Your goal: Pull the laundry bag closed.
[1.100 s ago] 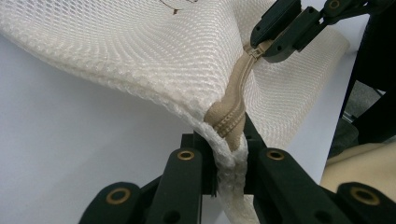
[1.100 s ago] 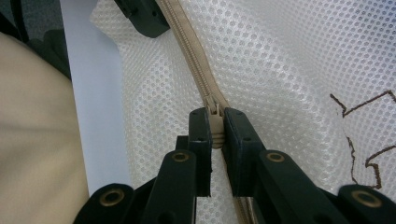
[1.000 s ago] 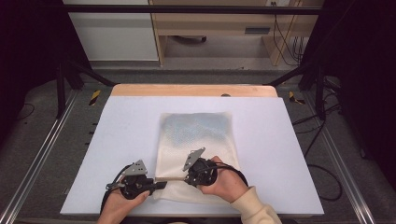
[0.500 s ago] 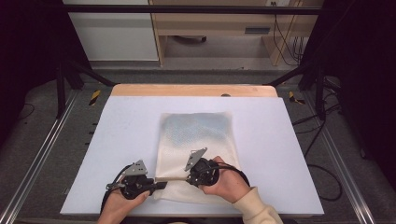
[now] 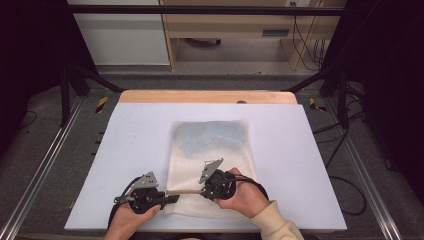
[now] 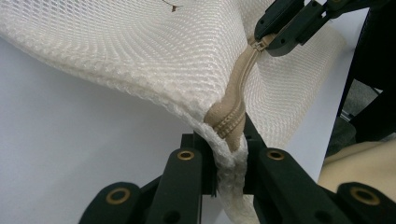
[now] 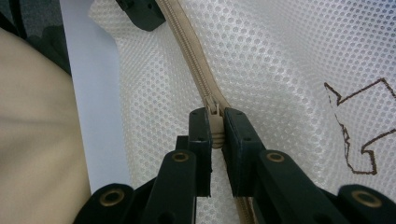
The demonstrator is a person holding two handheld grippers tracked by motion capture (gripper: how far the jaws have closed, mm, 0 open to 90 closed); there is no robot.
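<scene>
One cream-white mesh laundry bag (image 5: 210, 160) lies flat at the lower centre of the pale foam-topped table (image 5: 125, 150) in the high view. One tan zipper (image 7: 194, 60) runs along its near edge. Two black grippers work it: the left gripper (image 6: 229, 154) clamps the bag's corner at the zipper's end, and the right gripper (image 7: 215, 133) pinches the one tan zipper pull (image 7: 215, 126).

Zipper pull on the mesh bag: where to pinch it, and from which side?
Pinch the flat tan zipper pull across its two faces, coming in along the zipper line, as the right gripper does. The left gripper clamps the mesh bag at the zipper's end, holding the track taut for a straight pull.
</scene>
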